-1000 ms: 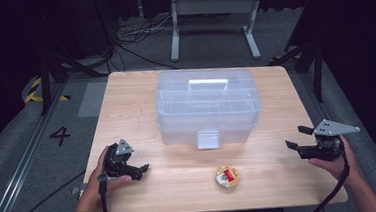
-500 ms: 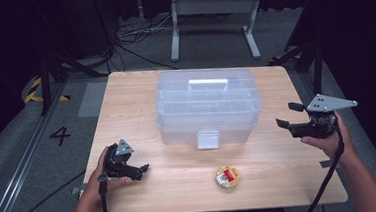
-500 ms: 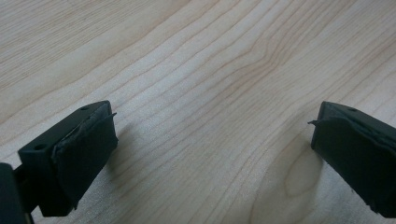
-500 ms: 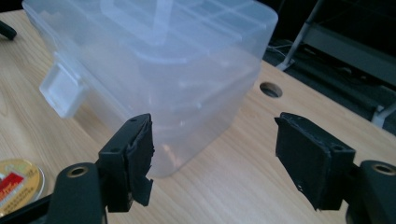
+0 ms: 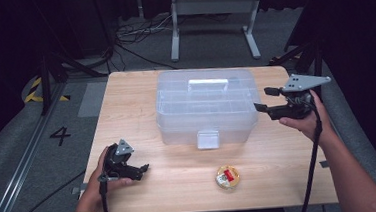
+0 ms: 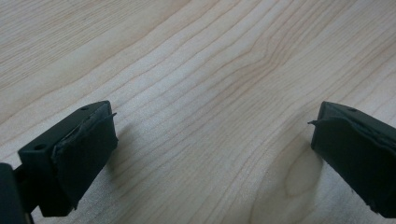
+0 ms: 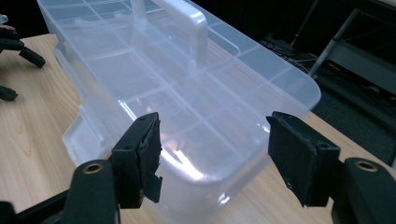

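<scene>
A clear plastic compartment box (image 5: 207, 104) with a white handle (image 5: 208, 82) and a front latch (image 5: 208, 138) stands shut in the middle of the wooden table (image 5: 126, 105). My right gripper (image 5: 264, 99) is raised at the box's right end, open, its jaws pointing at the lid; in the right gripper view the box (image 7: 177, 88) lies just beyond the open gripper (image 7: 215, 149). My left gripper (image 5: 143, 172) rests on the table at the front left, open, with bare wood between its fingers (image 6: 84, 149). A small round tin with a red label (image 5: 227, 177) lies in front of the box.
A metal stand (image 5: 209, 14) and cables lie on the floor beyond the table. A floor mark "4" (image 5: 60, 136) sits to the left. The other gripper (image 7: 14, 51) shows far off in the right gripper view.
My right gripper has risen from the table's right edge and moved left and forward to the box's right end. The left gripper has stayed in place.
</scene>
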The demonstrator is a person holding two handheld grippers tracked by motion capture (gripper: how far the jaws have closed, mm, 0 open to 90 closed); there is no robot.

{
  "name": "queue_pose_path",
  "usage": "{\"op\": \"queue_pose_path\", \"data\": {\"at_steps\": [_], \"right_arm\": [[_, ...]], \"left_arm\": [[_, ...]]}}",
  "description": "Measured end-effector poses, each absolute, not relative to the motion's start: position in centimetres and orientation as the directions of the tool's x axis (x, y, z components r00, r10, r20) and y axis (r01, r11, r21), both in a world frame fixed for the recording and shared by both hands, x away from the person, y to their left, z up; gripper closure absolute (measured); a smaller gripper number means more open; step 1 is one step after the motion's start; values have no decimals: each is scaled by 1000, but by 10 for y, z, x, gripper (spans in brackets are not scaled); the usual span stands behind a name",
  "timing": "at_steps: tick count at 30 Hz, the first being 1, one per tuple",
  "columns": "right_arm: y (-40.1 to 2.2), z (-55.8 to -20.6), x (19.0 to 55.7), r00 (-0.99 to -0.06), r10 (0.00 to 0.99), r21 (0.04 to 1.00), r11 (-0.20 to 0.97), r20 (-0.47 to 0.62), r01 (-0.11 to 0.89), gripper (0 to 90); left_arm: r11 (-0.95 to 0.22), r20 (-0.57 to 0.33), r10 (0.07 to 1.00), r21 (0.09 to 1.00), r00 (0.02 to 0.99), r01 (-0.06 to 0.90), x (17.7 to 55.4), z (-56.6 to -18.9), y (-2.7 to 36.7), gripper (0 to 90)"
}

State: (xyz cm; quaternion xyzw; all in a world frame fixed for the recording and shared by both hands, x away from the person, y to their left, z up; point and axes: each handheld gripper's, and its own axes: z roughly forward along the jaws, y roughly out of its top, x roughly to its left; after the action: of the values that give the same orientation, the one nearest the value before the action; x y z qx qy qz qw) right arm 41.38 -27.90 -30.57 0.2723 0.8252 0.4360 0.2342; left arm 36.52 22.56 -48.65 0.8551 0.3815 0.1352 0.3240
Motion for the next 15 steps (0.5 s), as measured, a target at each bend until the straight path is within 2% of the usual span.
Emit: {"op": "queue_pose_path", "data": {"at_steps": [15], "right_arm": [[-224,-296,457,-776,611,806,534,-159,256,417]], "left_arm": [[-508,-15,732,655,681,560,366,-486,226,5]]}}
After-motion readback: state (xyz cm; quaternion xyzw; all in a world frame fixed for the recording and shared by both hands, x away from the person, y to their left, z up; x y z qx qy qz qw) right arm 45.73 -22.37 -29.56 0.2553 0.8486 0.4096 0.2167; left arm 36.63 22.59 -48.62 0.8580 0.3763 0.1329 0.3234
